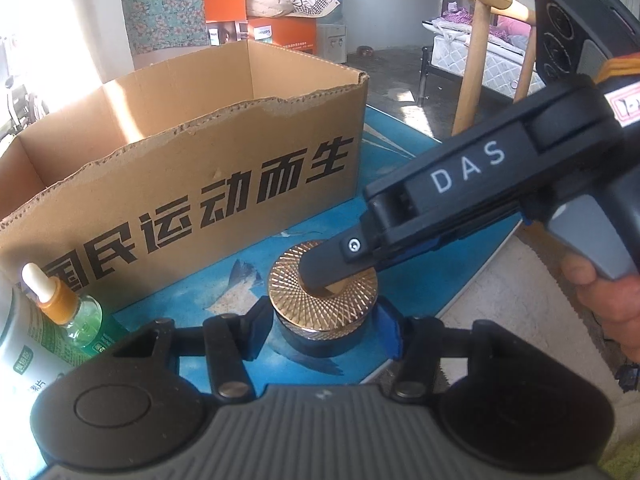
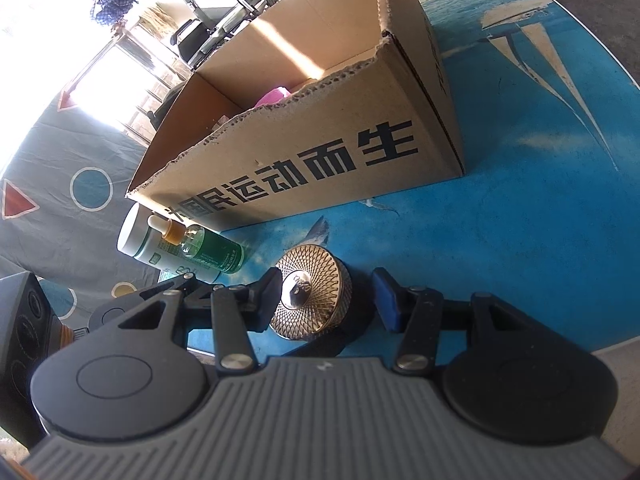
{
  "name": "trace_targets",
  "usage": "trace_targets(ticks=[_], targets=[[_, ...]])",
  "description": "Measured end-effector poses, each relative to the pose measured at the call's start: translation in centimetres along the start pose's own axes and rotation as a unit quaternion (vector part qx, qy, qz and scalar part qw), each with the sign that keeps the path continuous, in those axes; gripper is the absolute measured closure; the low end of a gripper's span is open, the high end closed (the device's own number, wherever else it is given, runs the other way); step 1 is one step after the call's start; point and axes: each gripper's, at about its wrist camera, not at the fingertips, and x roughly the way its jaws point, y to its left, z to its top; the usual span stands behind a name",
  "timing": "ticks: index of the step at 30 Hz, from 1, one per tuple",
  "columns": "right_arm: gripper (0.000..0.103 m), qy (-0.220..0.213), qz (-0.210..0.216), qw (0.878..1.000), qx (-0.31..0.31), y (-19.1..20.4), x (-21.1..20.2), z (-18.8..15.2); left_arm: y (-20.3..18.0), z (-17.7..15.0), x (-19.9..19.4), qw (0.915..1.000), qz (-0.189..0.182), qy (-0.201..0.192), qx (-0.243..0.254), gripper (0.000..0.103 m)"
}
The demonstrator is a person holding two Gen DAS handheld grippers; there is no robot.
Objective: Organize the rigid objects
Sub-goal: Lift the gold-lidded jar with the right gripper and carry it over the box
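A round jar with a gold patterned lid (image 1: 324,300) stands on the blue table (image 1: 400,312) in front of an open cardboard box (image 1: 192,184). My left gripper (image 1: 324,334) is open with a finger on each side of the jar's dark base. My right gripper (image 2: 326,300) is open around the same jar (image 2: 312,292); in the left wrist view it comes in from the right and its fingertip (image 1: 332,266) rests on the lid. A pink object (image 2: 272,96) lies inside the box (image 2: 320,160).
A small dropper bottle (image 1: 68,308) with an orange collar leans on a green and white canister (image 1: 24,360) lying to the left of the jar, also in the right wrist view (image 2: 184,248). A wooden chair (image 1: 480,60) stands beyond the table's right edge.
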Motion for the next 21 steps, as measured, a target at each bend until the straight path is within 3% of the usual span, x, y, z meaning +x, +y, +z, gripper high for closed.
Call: trace_targets(ticks=[21], targets=[[0.053, 0.009, 0.011, 1.0, 0.0, 0.16, 0.9, -0.07, 0.34, 0.36, 0.94, 0.9997, 0.01, 0.009, -0.019, 0.046]])
